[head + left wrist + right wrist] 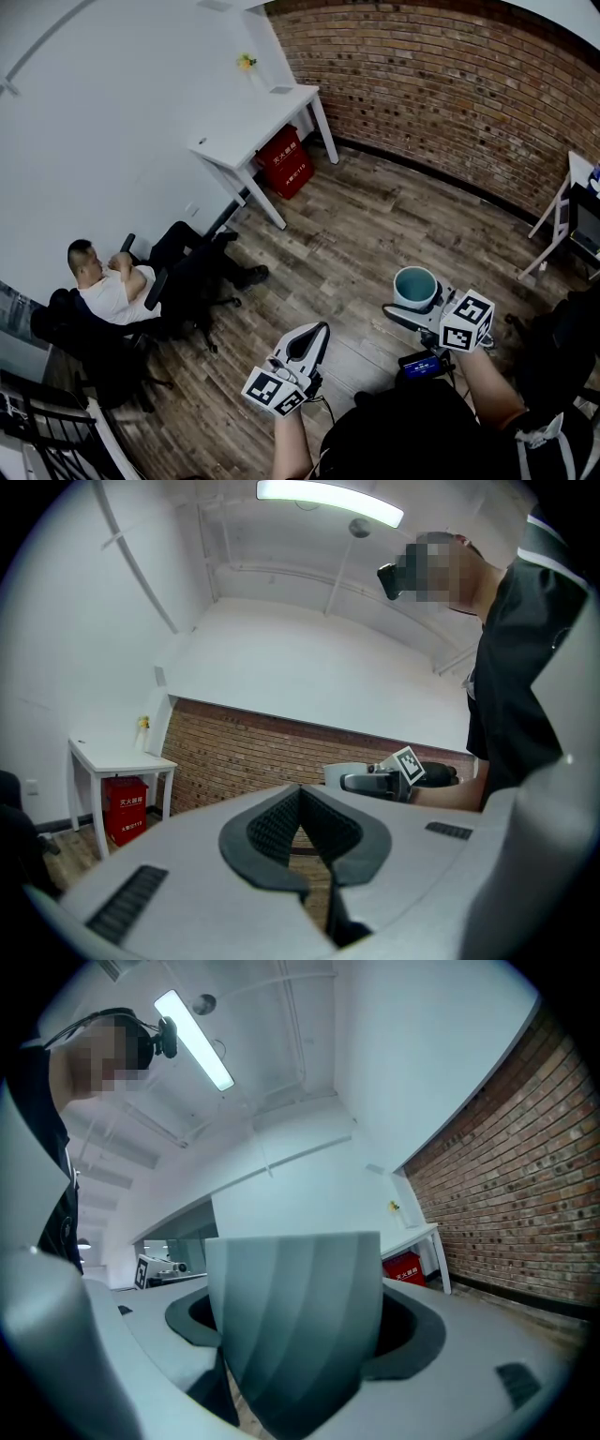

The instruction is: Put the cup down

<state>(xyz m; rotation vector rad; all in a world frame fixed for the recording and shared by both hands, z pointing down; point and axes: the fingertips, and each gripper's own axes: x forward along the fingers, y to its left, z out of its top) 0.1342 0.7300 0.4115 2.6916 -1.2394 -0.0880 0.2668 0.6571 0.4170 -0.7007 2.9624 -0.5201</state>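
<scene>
A teal ribbed cup is held upright above the wooden floor, my right gripper shut on its side. In the right gripper view the cup fills the space between the dark jaw pads. My left gripper hangs lower left of the cup, apart from it, jaws together and empty. In the left gripper view its pads meet at the tip, and the right gripper with the cup shows beyond them.
A white table stands against the white wall, a red box under it. A seated person is at the left on a dark office chair. A brick wall runs along the back. Another white stand is at the right.
</scene>
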